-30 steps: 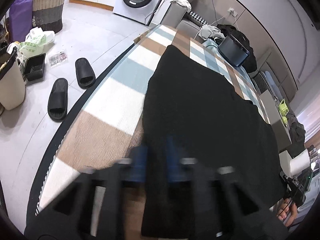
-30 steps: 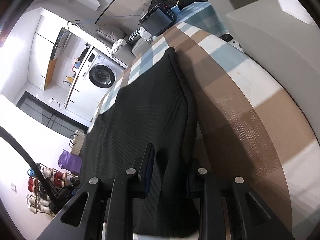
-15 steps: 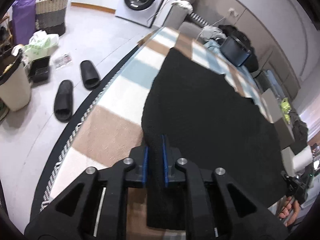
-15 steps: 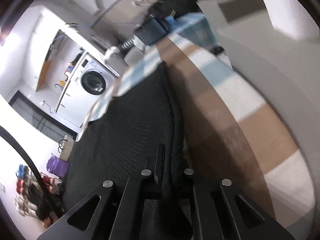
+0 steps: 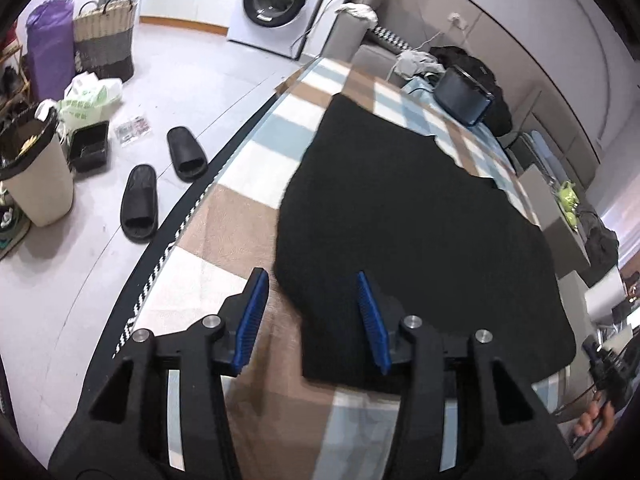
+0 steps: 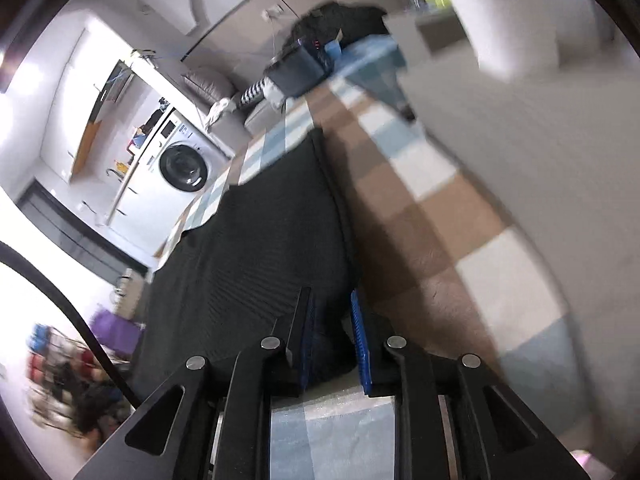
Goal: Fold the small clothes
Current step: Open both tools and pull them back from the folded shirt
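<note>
The left gripper (image 5: 314,320) has its blue fingers (image 5: 251,316) standing apart, just opened, with the near corner of the black garment (image 5: 408,216) lying loose between them, no pad pressing on it. The right gripper (image 6: 332,336) has been easing open too; its fingers (image 6: 360,340) are only a little apart with the garment's thick folded edge between them, and through the blur I cannot tell whether the pads still press on it.

It looks like the letting-go at the end of a fold: the cloth is laid down and both hands are releasing. Next, both grippers need to lift clear without dragging the edge, then take a fresh hold for a further fold.

The garment lies flat on the checked cloth (image 5: 240,216) covering the table. Its long axis runs away from the grippers toward the far end, where a dark box (image 5: 464,96) sits, and the doubled edge is on the right-hand side.
</note>
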